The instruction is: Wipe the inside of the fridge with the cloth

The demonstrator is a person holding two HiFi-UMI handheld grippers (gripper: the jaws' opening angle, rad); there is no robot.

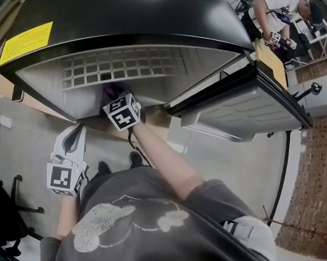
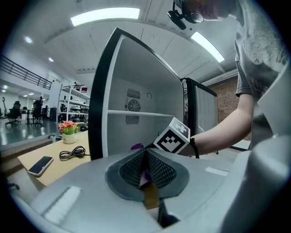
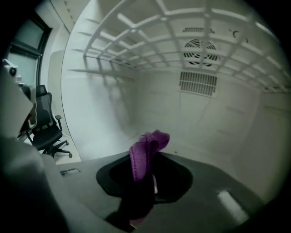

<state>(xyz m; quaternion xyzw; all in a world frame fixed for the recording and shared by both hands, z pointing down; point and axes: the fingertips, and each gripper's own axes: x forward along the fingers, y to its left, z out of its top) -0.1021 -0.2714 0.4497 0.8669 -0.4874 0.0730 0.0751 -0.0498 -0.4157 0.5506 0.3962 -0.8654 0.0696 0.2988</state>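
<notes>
Inside fridge (image 1: pixel 144 17), right gripper (image 3: pixel 144 179) clamping cloth (image 3: pixel 148 148), beneath shelf (image 1: pixel 120 65)

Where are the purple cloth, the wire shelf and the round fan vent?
purple cloth (image 3: pixel 148 146), right gripper view, its bunched top.
wire shelf (image 3: pixel 136 41), right gripper view, its white grid.
fan vent (image 3: pixel 200 48), right gripper view, the grille's middle.

Grey printed T-shirt (image 1: pixel 159 228); left gripper (image 1: pixel 74 138), right gripper (image 1: pixel 116 94) carry checkered cubes (image 1: pixel 123 112).

Purple cloth (image 3: pixel 146 152) stands bunched inside the open white fridge (image 3: pixel 227 123).
</notes>
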